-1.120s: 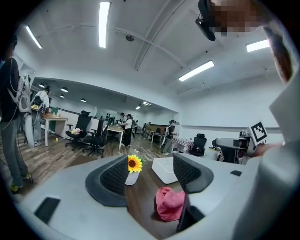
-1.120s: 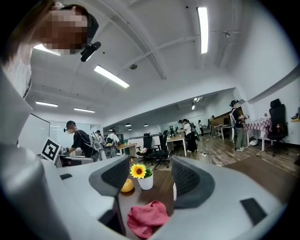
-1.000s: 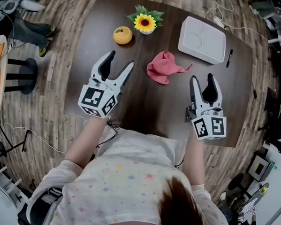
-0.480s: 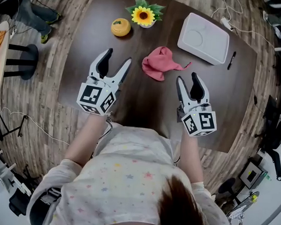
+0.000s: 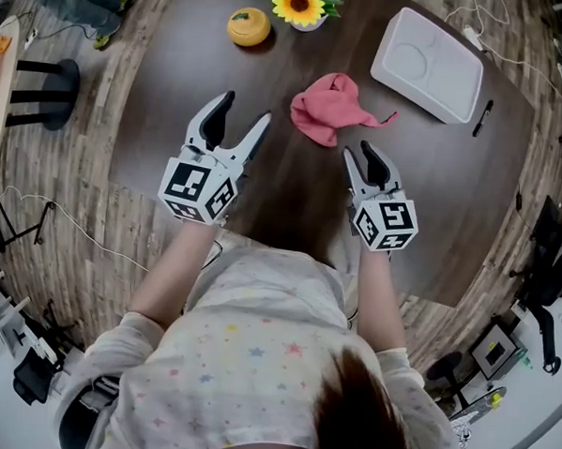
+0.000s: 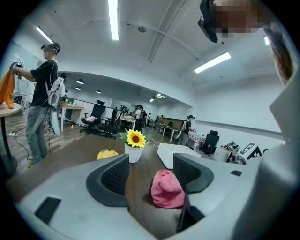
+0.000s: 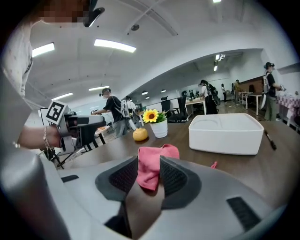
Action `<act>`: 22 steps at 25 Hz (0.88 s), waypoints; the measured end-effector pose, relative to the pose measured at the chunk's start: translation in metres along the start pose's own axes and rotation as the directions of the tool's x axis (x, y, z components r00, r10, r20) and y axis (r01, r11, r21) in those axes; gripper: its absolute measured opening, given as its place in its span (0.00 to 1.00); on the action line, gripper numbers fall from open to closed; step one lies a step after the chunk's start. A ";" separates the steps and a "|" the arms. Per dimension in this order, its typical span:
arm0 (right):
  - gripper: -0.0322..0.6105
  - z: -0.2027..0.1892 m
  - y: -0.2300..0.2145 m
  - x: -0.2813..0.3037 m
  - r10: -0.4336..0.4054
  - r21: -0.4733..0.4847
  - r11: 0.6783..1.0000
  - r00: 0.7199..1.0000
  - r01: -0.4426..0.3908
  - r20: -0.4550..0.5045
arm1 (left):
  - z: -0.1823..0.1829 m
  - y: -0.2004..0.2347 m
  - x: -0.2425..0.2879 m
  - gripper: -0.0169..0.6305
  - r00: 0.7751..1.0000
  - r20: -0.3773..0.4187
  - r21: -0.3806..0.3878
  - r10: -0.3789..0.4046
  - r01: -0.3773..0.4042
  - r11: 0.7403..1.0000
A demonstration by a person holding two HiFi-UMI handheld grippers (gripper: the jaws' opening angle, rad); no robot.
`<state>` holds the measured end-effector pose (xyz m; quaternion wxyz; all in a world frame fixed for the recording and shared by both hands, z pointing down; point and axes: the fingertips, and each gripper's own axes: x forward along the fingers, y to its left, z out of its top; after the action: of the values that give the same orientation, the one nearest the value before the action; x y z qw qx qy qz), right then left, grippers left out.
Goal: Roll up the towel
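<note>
A crumpled pink towel (image 5: 326, 110) lies in a heap on the dark wooden table (image 5: 292, 187). My left gripper (image 5: 239, 119) hovers to its left, jaws spread wide and empty. My right gripper (image 5: 357, 152) is just on the near side of the towel, open with a narrow gap and holding nothing. In the left gripper view, the towel (image 6: 167, 190) lies ahead, partly behind the right finger of the gripper (image 6: 150, 174). The right gripper view shows the towel (image 7: 154, 153) straight ahead through the gap of that gripper (image 7: 149, 177), apart from the pads.
A white tray (image 5: 427, 62) sits at the back right with a black pen (image 5: 482, 118) beside it. A potted sunflower (image 5: 300, 4) and an orange pumpkin-shaped ornament (image 5: 247, 27) stand at the back. People and office chairs are in the room beyond.
Both grippers have come closer to the towel. The right gripper moved left and forward to just short of it, and its jaws narrowed. The left jaws stayed wide.
</note>
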<state>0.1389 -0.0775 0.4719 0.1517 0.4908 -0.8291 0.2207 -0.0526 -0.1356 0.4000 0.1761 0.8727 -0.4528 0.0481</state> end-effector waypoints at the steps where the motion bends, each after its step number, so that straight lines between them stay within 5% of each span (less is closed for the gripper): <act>1: 0.27 -0.007 0.001 0.006 0.010 -0.010 1.000 1.000 -0.010 -0.026 | -0.002 0.001 -0.002 0.45 1.000 -0.005 0.000 0.002 -0.002 1.000; 13: 0.21 -0.078 0.007 0.055 0.030 -0.100 0.993 0.957 -0.061 -0.290 | -0.025 0.013 -0.014 0.45 0.998 -0.047 -0.019 0.028 -0.029 0.999; 22: 0.08 -0.060 0.006 0.049 0.025 -0.089 0.995 0.969 -0.049 -0.248 | -0.029 0.009 -0.014 0.45 0.998 -0.057 0.000 0.003 -0.003 1.000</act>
<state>0.1120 -0.0806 0.5452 0.2723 0.4363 -0.8224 0.2431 -0.0655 -0.1194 0.4259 0.1889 0.8703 -0.4489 0.0731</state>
